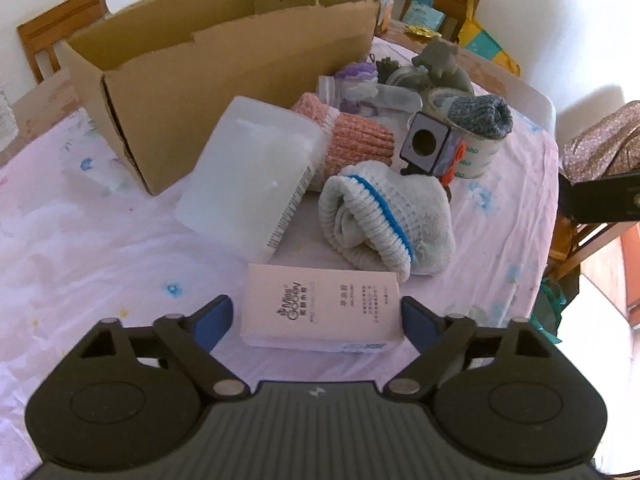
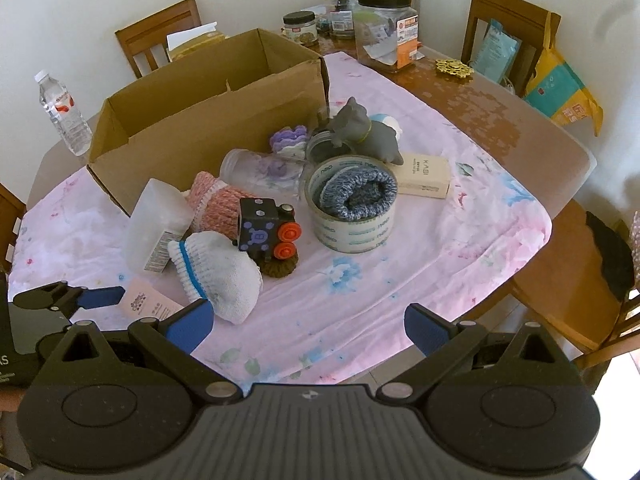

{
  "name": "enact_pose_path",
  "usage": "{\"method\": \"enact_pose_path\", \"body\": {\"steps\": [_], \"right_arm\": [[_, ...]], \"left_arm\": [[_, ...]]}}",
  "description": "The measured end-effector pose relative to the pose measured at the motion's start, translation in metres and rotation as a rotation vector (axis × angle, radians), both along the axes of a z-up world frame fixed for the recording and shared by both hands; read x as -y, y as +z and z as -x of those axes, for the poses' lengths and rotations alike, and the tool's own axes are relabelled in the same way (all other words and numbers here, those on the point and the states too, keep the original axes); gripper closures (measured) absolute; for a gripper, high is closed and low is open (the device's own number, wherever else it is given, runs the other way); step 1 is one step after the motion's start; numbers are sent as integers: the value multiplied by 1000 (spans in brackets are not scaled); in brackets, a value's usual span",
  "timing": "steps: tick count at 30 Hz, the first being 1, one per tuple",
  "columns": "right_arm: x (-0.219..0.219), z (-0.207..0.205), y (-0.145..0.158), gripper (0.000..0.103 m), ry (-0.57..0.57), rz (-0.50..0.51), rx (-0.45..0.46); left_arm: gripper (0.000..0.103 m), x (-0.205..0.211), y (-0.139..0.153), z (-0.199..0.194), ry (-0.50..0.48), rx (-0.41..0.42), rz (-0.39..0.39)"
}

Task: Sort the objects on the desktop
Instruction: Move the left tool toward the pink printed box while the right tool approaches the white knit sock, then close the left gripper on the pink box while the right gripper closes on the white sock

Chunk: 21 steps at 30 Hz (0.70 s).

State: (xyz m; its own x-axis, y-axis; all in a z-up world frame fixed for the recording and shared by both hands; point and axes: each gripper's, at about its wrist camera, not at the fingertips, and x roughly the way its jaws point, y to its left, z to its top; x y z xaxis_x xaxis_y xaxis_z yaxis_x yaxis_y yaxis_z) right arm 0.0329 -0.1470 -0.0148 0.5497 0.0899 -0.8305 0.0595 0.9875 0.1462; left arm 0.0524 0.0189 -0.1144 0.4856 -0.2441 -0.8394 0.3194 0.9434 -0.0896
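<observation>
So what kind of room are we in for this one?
Most likely a home dining room: a wooden dining table under a floral cloth, wooden chairs around it, food jars at the far end.

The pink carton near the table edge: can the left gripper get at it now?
Probably yes. The pink carton lies flat between the open jaws of the left gripper, with nothing on it. The white sock lies just behind it, apart.

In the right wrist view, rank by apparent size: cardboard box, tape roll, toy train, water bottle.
1. cardboard box
2. tape roll
3 and 4. toy train and water bottle look alike; the bottle is farther away, so unranked.
</observation>
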Motion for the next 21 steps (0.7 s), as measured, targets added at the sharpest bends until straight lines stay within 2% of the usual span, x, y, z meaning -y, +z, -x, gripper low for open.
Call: {"method": "enact_pose_path", "body": {"steps": [7, 21], "right_arm": [[-8, -1, -2, 0, 8, 1, 7], [-34, -16, -18, 0, 113, 4, 29]], "left_arm": [[22, -6, -1, 0, 20, -5, 28], [22, -36, 30, 12, 55, 39, 29]]}}
